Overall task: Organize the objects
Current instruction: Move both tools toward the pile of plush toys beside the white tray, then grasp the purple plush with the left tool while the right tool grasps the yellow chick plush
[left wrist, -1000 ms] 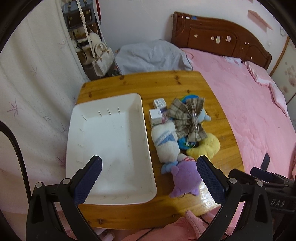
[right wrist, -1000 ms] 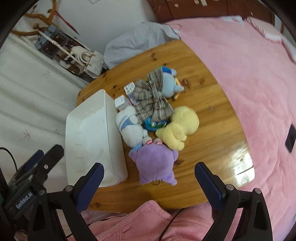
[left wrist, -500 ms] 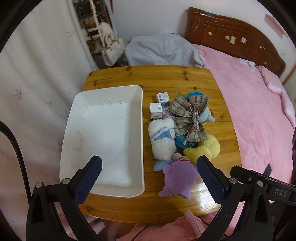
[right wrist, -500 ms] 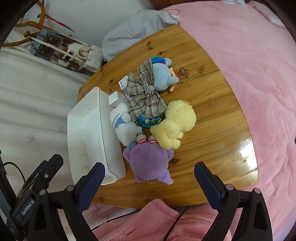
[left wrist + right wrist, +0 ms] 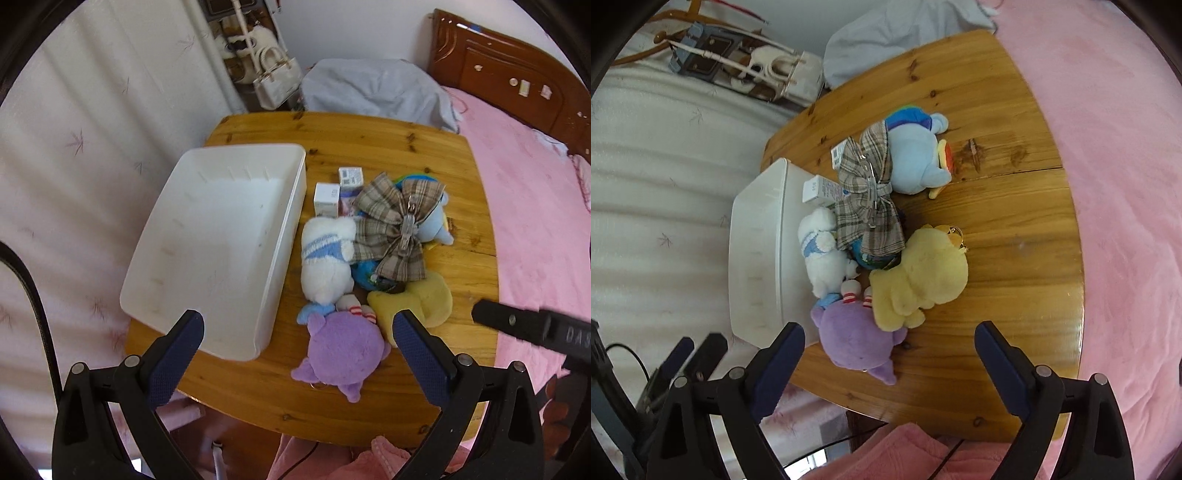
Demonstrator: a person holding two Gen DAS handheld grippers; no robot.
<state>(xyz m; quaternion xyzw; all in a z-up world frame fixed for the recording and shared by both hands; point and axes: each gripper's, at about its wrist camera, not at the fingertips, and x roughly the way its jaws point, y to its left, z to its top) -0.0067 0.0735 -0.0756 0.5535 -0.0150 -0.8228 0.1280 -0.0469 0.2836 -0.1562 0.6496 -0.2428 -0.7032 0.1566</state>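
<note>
A white plastic bin (image 5: 221,240) (image 5: 753,266) lies on the left of a wooden table (image 5: 369,140) (image 5: 1015,229). Beside it sits a pile: a purple plush (image 5: 341,345) (image 5: 855,341), a yellow plush (image 5: 421,301) (image 5: 923,278), a white plush (image 5: 325,258) (image 5: 822,254), a light blue plush (image 5: 434,225) (image 5: 916,155), a plaid bow (image 5: 395,225) (image 5: 870,197) and two small boxes (image 5: 327,199) (image 5: 820,190). My left gripper (image 5: 295,332) hovers open above the purple plush and the bin's near corner. My right gripper (image 5: 890,345) hovers open over the near table edge, holding nothing.
A pink bed (image 5: 535,221) (image 5: 1126,147) borders the table on the right. A grey cloth bundle (image 5: 373,92) and hanging handbags (image 5: 273,77) stand behind the table. White curtain (image 5: 74,147) fills the left. Pink fabric (image 5: 905,454) lies under the near edge.
Both grippers have shifted and turned relative to the table, so the bin and toys now appear more tilted. Both stay open. No object has moved.
</note>
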